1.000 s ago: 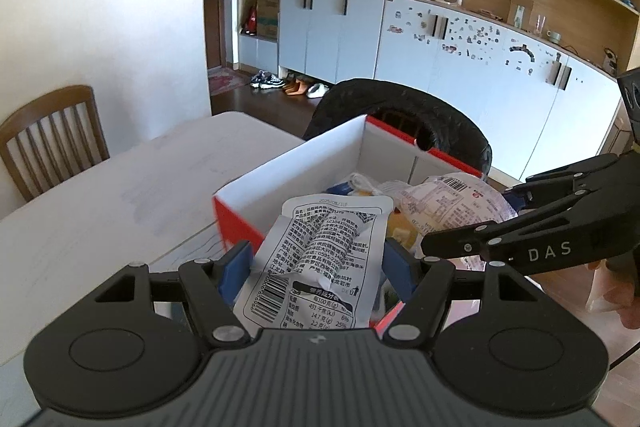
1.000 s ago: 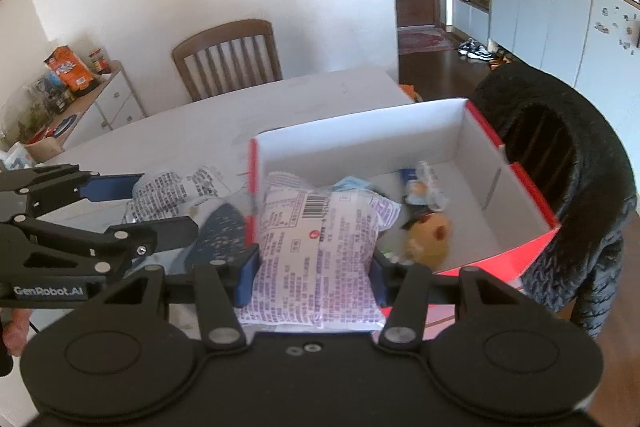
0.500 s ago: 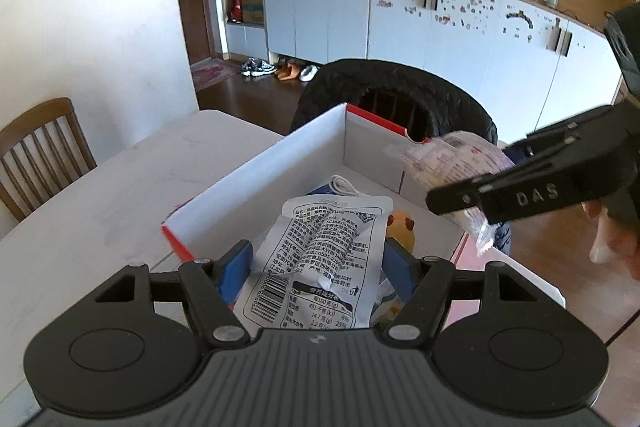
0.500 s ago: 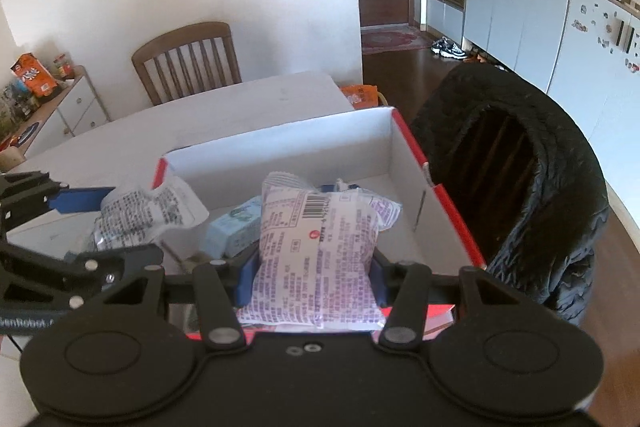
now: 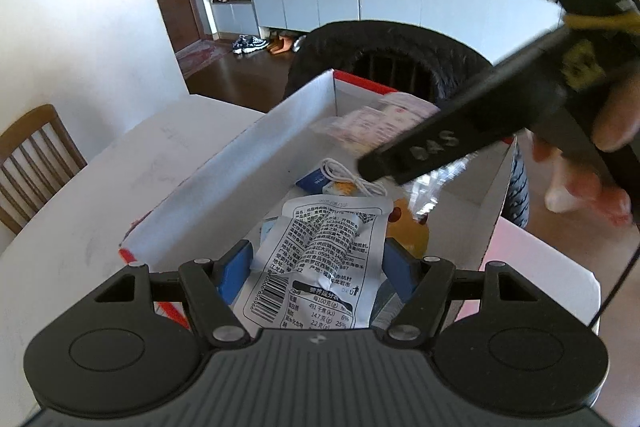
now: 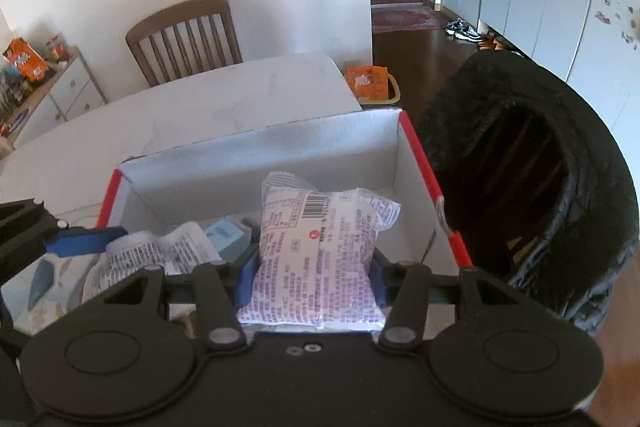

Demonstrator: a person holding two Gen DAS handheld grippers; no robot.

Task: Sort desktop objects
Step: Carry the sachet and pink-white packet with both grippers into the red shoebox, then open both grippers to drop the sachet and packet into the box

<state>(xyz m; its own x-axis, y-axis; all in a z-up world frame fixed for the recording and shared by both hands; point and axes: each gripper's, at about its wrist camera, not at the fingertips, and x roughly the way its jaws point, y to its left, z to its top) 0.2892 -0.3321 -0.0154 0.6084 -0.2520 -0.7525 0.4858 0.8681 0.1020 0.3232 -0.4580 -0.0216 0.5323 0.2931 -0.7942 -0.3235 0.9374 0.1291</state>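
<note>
While the left hand-held gripper clamps a grey printed packet, the right hand-held gripper clamps a pink packet. Both hang inside the red-edged box; bare bench spreads upper left.

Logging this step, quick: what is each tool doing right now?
Left tool: closed on the grey-printed snack packet, above the red-edged box.
Right tool: closed on the purple-printed snack bag, over the same box.
</note>
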